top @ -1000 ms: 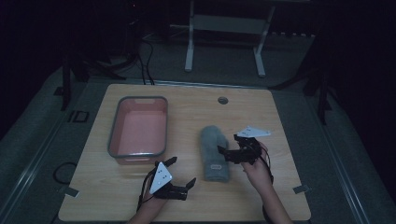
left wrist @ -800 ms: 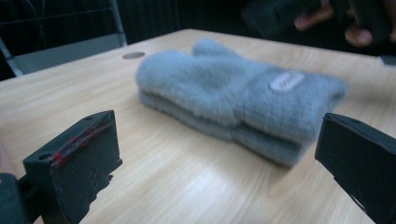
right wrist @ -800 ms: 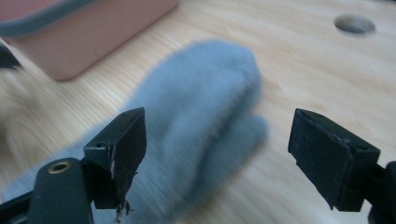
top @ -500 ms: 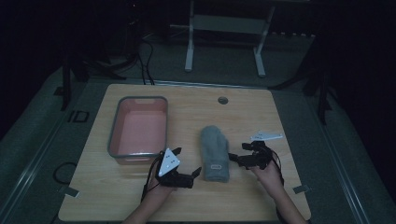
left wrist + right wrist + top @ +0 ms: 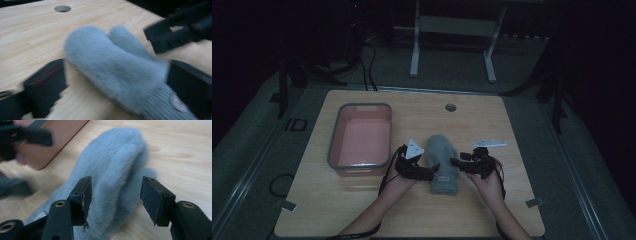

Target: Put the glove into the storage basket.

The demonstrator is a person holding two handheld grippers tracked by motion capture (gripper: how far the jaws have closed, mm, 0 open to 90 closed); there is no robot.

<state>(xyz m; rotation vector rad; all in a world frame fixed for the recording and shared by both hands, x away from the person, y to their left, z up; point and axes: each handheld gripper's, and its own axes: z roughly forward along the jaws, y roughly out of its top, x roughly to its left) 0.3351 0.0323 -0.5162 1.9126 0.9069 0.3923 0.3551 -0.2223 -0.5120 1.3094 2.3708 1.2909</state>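
A fuzzy grey mitten with a knit cuff lies flat on the wooden table, its cuff toward the person. My left gripper comes at its cuff end from the left, open. In the left gripper view the mitten lies between the wide-apart jaws of the left gripper. My right gripper comes in from the right side, also open. In the right gripper view the jaws of the right gripper straddle the mitten without closing on it.
A pink tray with a grey rim stands left of the mitten, close behind the left hand. A round cable hole sits near the table's far edge. Dark floor and a stand's legs lie beyond.
Both grippers have moved inward from either side to the mitten; the left one also came forward. The mitten has stayed where it was.
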